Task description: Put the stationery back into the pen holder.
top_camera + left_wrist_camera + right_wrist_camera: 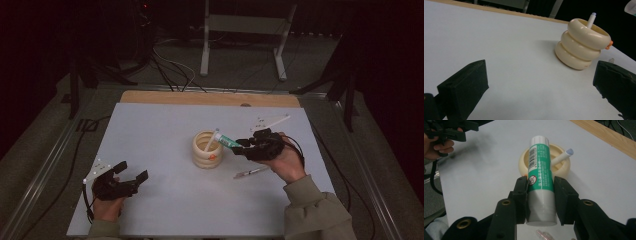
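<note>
Clear pen on white table

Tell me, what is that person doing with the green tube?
A person holds a hand-held gripper in each hand at a white table. The right hand-held gripper is clamped on a green glue stick and holds it over a cream ringed cup, which already has a white pen leaning in it. The left hand-held gripper rests open nearer the table's front edge, holding nothing. A small syringe-like thing lies beside the right hand.

white table, holder, syringe
</note>
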Demonstrator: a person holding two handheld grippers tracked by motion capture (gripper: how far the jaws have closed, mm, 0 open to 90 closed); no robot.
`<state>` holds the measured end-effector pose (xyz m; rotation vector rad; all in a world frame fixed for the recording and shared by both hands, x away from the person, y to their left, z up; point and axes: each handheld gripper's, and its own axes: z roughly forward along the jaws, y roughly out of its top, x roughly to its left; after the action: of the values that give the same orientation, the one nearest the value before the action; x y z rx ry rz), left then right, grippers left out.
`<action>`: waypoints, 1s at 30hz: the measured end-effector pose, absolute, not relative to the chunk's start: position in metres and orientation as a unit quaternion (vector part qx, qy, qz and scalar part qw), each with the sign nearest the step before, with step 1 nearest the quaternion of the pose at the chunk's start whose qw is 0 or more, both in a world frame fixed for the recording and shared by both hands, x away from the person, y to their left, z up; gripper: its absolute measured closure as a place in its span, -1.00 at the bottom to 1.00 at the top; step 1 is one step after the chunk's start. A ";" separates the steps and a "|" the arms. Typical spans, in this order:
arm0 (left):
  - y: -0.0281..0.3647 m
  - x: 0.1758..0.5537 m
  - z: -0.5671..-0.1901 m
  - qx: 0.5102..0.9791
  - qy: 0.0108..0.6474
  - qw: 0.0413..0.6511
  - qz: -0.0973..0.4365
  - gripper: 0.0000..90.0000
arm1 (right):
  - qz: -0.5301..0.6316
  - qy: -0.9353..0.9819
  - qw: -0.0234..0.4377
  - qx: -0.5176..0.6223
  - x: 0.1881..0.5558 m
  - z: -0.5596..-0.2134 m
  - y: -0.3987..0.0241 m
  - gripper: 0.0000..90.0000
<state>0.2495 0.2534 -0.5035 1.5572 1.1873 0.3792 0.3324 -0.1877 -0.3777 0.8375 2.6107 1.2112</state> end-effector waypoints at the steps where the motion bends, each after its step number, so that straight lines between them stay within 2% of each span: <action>1: 0.253 0.249 -0.503 0.656 0.500 0.543 0.160 -0.99 | 0.402 0.870 0.071 0.278 0.333 -0.377 -0.186 0.46; 30: 0.254 0.250 -0.504 0.655 0.500 0.545 0.158 -0.99 | 0.385 0.874 0.063 0.288 0.357 -0.378 -0.156 0.45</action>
<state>0.2498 0.2545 -0.5036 1.5530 1.1861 0.3748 0.3567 -0.1564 -0.3776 0.8718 2.6427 1.1636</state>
